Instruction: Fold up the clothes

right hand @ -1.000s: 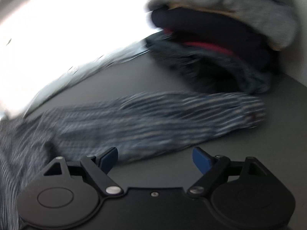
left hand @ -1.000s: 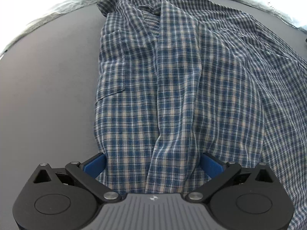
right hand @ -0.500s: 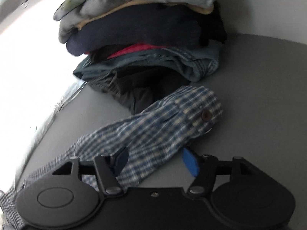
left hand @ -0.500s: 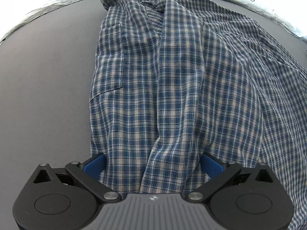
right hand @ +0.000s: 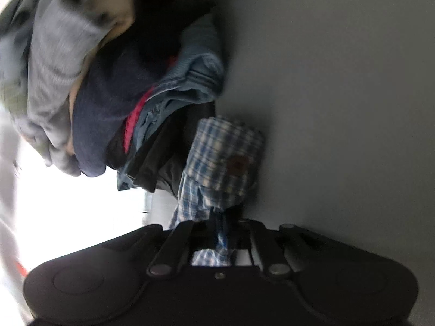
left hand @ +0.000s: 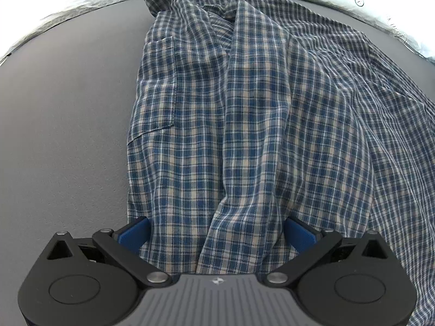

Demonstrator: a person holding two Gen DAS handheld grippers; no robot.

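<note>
We are folding a blue, white and tan plaid button-up shirt (left hand: 244,125), which lies spread and rumpled over a dark grey tabletop (left hand: 62,125). In the left wrist view its collar points to the far edge, a chest pocket shows on the left panel, and the hem runs toward us.

The step in hand looks to us like bringing a sleeve in over the body. In the right wrist view, which is rolled sideways and blurred, the right hand-held gripper (right hand: 221,231) has just been closing, and its jaws now pinch the plaid sleeve (right hand: 201,190) just behind the cuff (right hand: 231,149), where a dark button shows. The left hand-held gripper (left hand: 217,231) stands wide apart at the hem, a blue pad on either side of a raised fold of cloth, with neither pad pressing it.

Next, we judge, the right one must carry the sleeve across onto the shirt's body without dragging the rest out of shape, while the left steadies or takes hold of the hem.

Beside the cuff sits a stack of folded clothes (right hand: 108,87): grey knit, navy, a red edge, denim blue and black, close enough that the sleeve could catch it.

Beyond the tabletop's far edge lies a crumpled white sheet (left hand: 89,2). The rest of the room is washed out in bright light.
</note>
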